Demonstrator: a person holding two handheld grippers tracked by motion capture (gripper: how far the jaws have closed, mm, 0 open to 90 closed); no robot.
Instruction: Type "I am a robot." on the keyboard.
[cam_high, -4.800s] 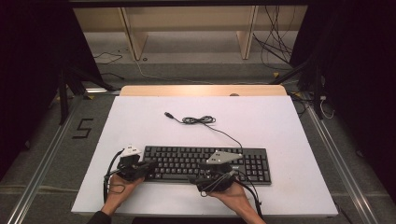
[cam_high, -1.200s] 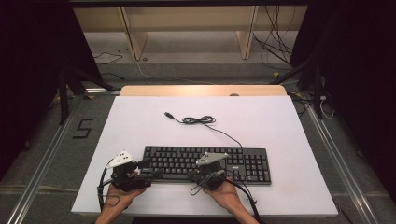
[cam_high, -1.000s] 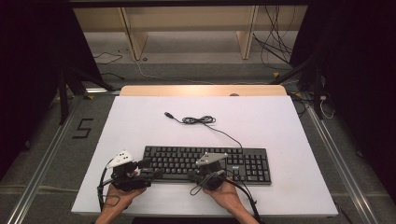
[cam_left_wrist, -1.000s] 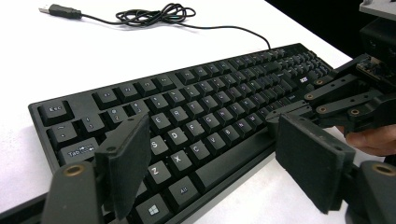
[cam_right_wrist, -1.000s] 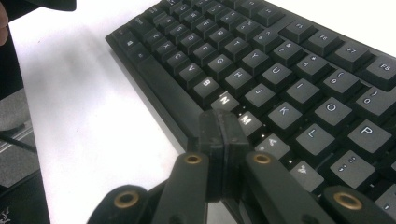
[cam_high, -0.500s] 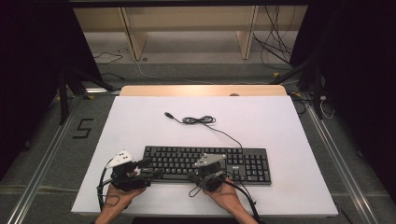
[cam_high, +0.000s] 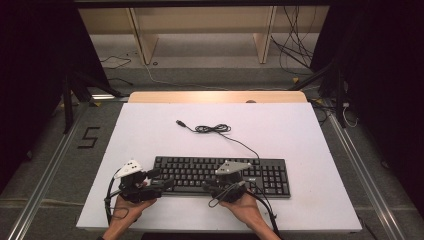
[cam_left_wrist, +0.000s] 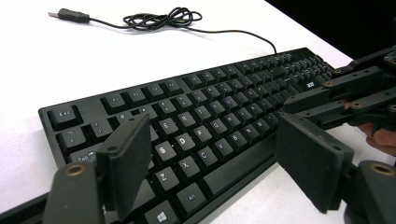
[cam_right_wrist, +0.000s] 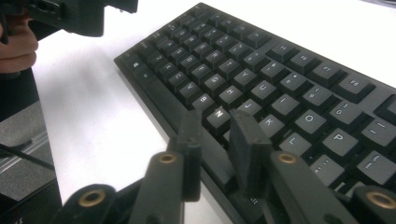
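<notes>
nearest the person, the left gripper sits at the keyboard's left end, its jaws spread wide and holding nothing; in the left gripper view one flat black pad hangs over the keys beside tab and the other stands off the front edge, above the white surface. the right gripper sits at the front edge near the middle; its jaws have just been opening and now stand a narrow gap apart, astride the front rim by the space bar, with the rim between them but whether the pads press it cannot be told. a hand grips it from behind, cable trailing.

the keyboard is a full-size black plastic unit, matte, low rectangular case, squared keycaps with white legends, number pad at the right end. it lies flat on the near half of the table, long side across.

beyond it, a thin black cord runs from the rear edge into a loose coil, ending in a usb plug. the table top is smooth white, with a pale wood strip along the far edge.
</notes>
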